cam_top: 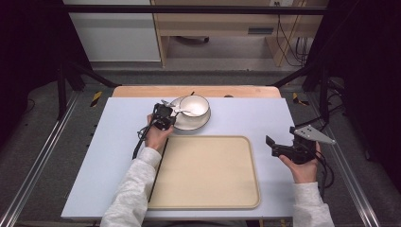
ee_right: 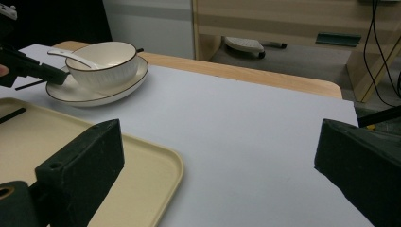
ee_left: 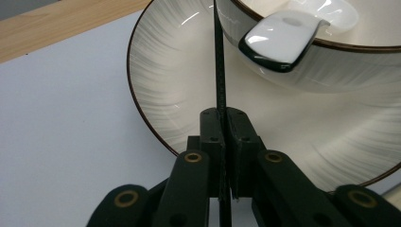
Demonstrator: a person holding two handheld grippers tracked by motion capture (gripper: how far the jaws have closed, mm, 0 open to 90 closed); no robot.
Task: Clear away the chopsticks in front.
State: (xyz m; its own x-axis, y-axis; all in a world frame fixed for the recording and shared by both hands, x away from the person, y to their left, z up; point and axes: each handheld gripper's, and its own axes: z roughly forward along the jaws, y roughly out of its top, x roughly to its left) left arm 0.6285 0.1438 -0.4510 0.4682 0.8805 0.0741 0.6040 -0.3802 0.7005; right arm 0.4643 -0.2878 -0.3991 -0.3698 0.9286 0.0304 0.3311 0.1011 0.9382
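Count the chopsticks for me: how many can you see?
2. One black chopstick is clamped in the left gripper over the plate. A second lies along the tray's left edge. Others could be hidden.

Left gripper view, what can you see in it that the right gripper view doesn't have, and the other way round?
Left gripper view: close up, the left gripper shut on a thin black stick that points across the plate toward the bowl, plus the plate's fine grey streaks.
Right gripper view: the beige tray and the right gripper, its fingers wide apart with nothing between them.
Both: the plate, the bowl on it, the white spoon resting in the bowl, and the pale table.
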